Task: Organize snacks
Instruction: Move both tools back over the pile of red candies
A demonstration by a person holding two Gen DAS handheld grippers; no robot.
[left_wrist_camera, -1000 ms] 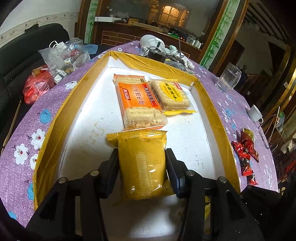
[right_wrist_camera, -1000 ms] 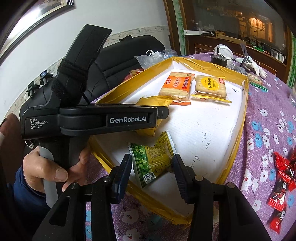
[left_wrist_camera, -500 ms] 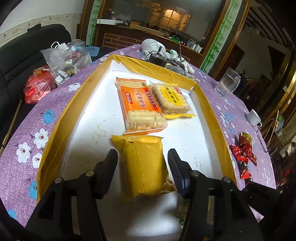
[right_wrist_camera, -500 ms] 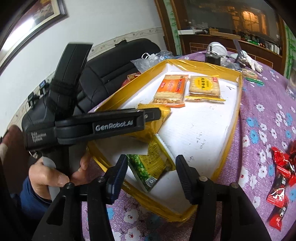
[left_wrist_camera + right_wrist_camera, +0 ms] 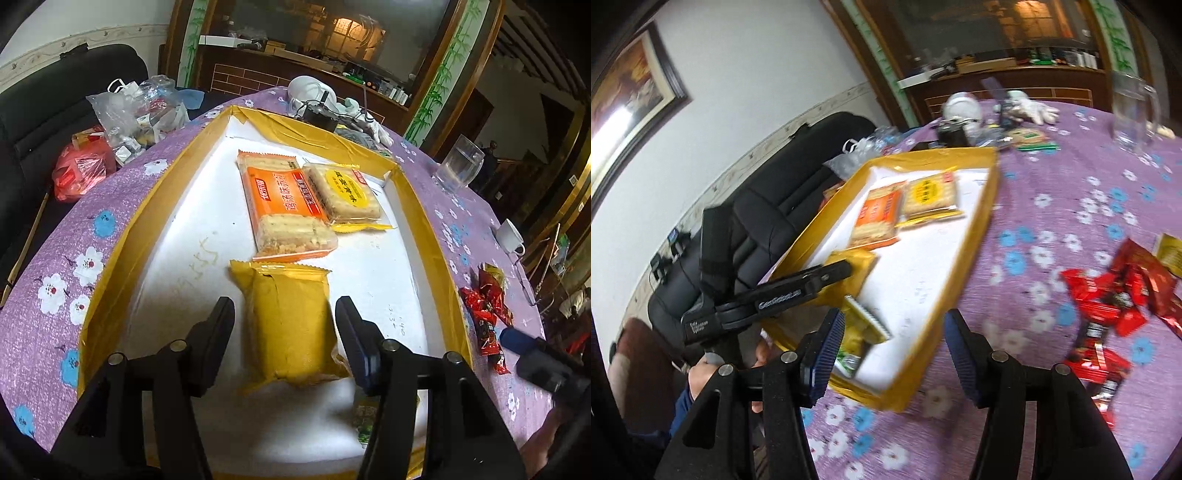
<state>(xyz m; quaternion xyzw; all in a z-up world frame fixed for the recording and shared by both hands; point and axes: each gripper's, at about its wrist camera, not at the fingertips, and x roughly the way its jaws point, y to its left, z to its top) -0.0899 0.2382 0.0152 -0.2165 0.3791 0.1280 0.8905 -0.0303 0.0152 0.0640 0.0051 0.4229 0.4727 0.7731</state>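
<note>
A white tray with a yellow taped rim (image 5: 122, 251) (image 5: 979, 229) lies on the purple flowered tablecloth. In it are an orange biscuit pack (image 5: 284, 206) (image 5: 879, 218), a yellow-label biscuit pack (image 5: 343, 188) (image 5: 931, 195), a plain yellow packet (image 5: 288, 325) and a green-and-yellow packet (image 5: 860, 332) (image 5: 364, 417) at the near corner. My left gripper (image 5: 284, 310) (image 5: 846, 269) is open; the yellow packet lies flat between its fingers with a gap on each side. My right gripper (image 5: 894, 325) is open over the tray's near corner with nothing between its fingers. Red candy wrappers (image 5: 1108, 302) (image 5: 487, 314) lie right of the tray.
A drinking glass (image 5: 458, 166) (image 5: 1134, 114) and a white cup (image 5: 511, 236) stand on the cloth right of the tray. Plastic bags (image 5: 136, 114) and a red bag (image 5: 83, 166) sit to its left. A black chair (image 5: 768, 206) is beyond. Clutter fills the far table edge.
The left jaws opened off the yellow packet, which now rests in the tray. The right gripper let go of the green packet, rolled, and drew back to the right, bringing the red candies into view.
</note>
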